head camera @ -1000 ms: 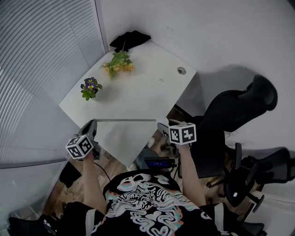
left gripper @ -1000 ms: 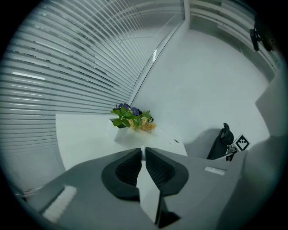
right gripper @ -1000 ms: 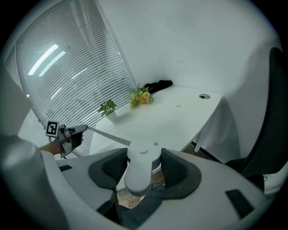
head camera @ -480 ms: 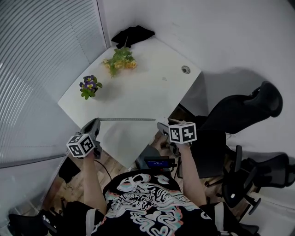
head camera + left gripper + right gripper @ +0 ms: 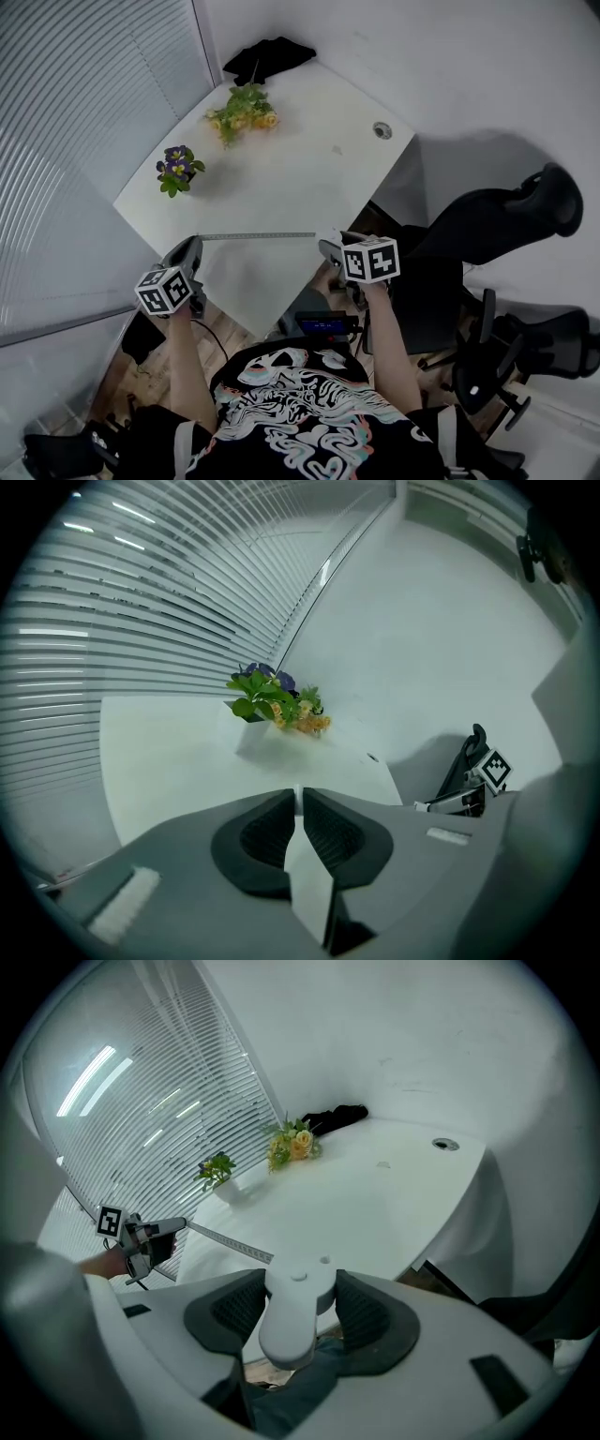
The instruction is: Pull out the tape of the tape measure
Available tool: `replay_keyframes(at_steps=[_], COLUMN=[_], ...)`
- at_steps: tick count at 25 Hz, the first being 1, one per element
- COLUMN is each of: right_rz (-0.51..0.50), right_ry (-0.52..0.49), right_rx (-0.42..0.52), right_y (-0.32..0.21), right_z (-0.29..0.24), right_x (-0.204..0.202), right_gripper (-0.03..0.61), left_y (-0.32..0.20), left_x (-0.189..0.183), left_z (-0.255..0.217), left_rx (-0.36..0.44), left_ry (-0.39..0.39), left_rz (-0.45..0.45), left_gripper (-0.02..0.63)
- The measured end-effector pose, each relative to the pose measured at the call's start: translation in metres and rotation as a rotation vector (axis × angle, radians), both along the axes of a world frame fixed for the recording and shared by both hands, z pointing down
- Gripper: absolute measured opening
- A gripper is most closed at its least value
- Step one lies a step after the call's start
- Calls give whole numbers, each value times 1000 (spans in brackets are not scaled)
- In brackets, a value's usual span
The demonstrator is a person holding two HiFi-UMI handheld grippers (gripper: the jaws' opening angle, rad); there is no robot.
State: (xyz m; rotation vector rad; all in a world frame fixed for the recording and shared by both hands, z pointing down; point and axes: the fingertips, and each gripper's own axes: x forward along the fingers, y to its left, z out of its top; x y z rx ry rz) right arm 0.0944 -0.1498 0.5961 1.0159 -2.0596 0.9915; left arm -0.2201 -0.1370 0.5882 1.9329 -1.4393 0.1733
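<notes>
**Head view.** The tape (image 5: 258, 235) is already drawn out. It runs as a thin, straight, pale strip across the near part of the white table (image 5: 309, 178), from the left gripper (image 5: 192, 247) to the right gripper (image 5: 328, 249). I cannot tell whether it rests on the tabletop or hangs just above it. In my judgement the pull is largely complete. What remains is at most further extension, or setting the tool down. The tabletop is smooth and matt. A yellow bouquet (image 5: 242, 114) and a small purple-flowered pot (image 5: 175, 171) stand well apart from the tape.

**Left gripper view.** The jaws are nearly together and pinch the free end of the tape. It shows as a thin, flat white blade standing on edge between the dark ribbed pads (image 5: 264, 832).

**Right gripper view.** The jaws stand wide and are clamped on the tape measure case (image 5: 292, 1321), a smooth, white, rounded plastic body. The strip carries fine graduation marks. It leaves the case and runs off to the left, straight to the other gripper.
</notes>
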Motion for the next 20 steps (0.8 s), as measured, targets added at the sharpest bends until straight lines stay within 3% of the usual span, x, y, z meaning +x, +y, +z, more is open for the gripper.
replay_keyframes(at_steps=[7,20], right_rz=[-25,-161], right_ry=[42,137], right_rx=[15,60], right_y=[-11,-29], right_z=[8,34], right_x=[-2,-21], right_gripper=[238,238], left_y=[-2,-9], left_x=[0,-2], left_z=[15,51], left_rx=[-48,-182], left_ry=[-28,-105], left_rz=[14,25], left_gripper=[32,34])
